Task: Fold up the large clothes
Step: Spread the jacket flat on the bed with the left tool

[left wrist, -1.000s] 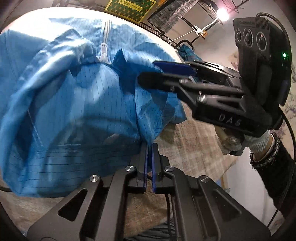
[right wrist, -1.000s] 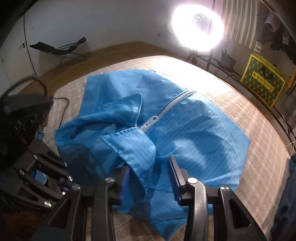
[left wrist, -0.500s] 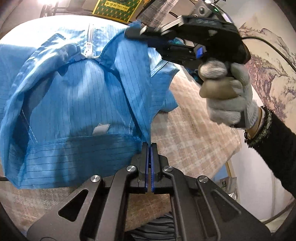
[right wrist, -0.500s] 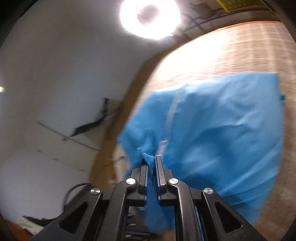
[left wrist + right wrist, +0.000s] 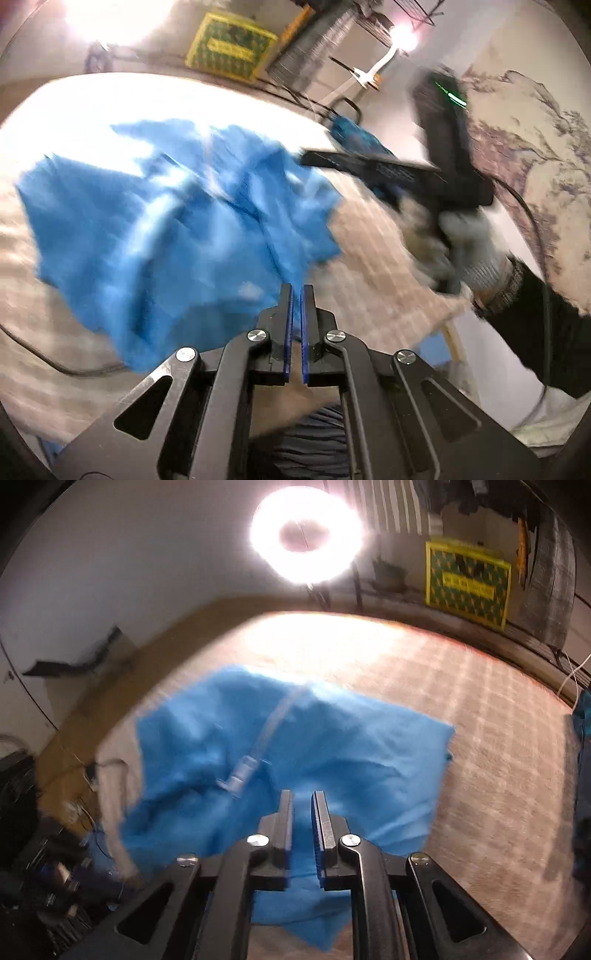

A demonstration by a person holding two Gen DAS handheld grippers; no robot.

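The blue garment [image 5: 295,746] lies crumpled on the beige checked bed [image 5: 480,738], zipper [image 5: 258,746] facing up. Left gripper [image 5: 296,291] is clenched on nothing. Right gripper [image 5: 302,801] has just parted slightly, empty, above the cloth.

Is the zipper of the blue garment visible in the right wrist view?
Yes, the pale zipper runs down the blue garment to its pull.

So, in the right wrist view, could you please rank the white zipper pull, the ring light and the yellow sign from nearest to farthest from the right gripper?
From the right gripper:
1. White zipper pull, just up-left of the fingertips, on the blue garment.
2. Ring light, beyond the bed's far edge, top centre.
3. Yellow sign, against the far wall, upper right; not clearly farther than the light.
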